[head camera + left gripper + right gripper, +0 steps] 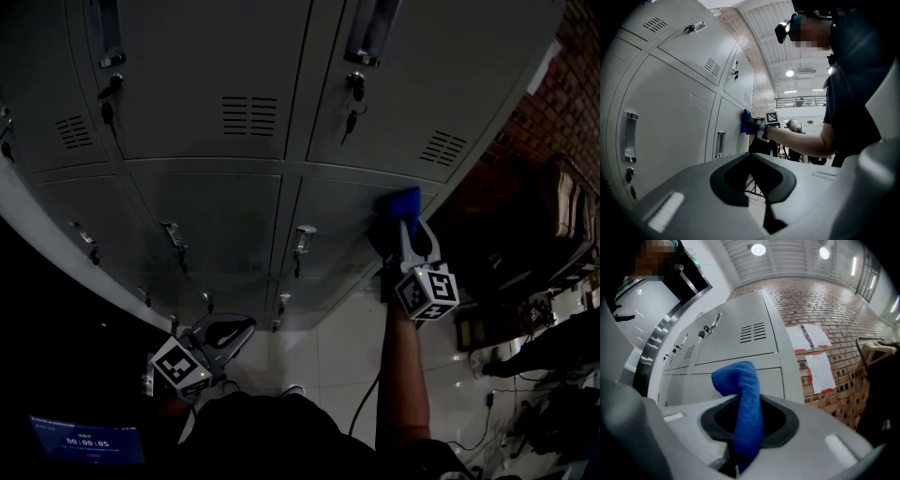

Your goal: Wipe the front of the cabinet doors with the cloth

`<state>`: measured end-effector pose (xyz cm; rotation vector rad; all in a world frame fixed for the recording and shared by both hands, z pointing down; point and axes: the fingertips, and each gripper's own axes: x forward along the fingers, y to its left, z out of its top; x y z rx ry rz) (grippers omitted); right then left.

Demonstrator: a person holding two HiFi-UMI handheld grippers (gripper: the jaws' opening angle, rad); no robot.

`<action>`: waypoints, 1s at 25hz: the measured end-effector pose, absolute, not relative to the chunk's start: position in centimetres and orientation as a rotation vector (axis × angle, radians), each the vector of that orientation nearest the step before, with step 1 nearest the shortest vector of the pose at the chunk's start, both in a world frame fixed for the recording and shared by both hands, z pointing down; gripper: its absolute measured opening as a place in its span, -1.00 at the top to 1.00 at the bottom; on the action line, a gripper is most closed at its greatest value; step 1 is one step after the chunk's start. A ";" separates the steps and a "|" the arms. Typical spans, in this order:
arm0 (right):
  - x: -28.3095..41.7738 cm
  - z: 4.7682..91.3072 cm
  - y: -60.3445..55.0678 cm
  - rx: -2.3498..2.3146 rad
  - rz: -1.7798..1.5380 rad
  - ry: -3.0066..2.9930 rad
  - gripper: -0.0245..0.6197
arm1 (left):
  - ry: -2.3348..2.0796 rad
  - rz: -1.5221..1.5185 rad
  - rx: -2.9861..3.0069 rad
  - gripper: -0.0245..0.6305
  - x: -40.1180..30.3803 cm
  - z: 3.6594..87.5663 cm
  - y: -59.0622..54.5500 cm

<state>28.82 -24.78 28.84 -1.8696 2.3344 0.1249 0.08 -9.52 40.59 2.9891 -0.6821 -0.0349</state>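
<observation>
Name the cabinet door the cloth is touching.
The middle row's rightmost door: the only one with the blue cloth against it, at its upper right corner.

The floor (323, 361) is pale, glossy tile with thin dark joints, catching some light; the lockers (216, 202) stand directly on it, their grey base meeting the tiles along a slanting line; to the right, below the brick wall (562, 84), dark clutter sits on the tiles, seemingly a low box (466, 330) and loose cables (489, 401), though it is too dim there to be sure.
</observation>
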 end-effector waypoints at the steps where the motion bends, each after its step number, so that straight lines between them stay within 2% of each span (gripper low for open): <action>1: 29.4 29.0 -24.7 -1.883 0.122 2.326 0.67 | -0.681 -0.029 2.986 0.92 0.1 40.8 -9.4; 14: 34.6 29.4 -23.6 -2.002 0.100 2.198 0.67 | -0.697 0.033 2.963 0.92 -0.5 41.4 -8.7; 18: 31.7 28.5 -21.5 -1.895 0.189 2.229 0.67 | -0.711 0.025 2.960 0.92 -1.4 41.7 -8.7; 25: 22.7 29.2 -19.8 -1.706 0.187 2.382 0.67 | -0.676 0.028 2.962 0.92 -2.0 41.7 -7.8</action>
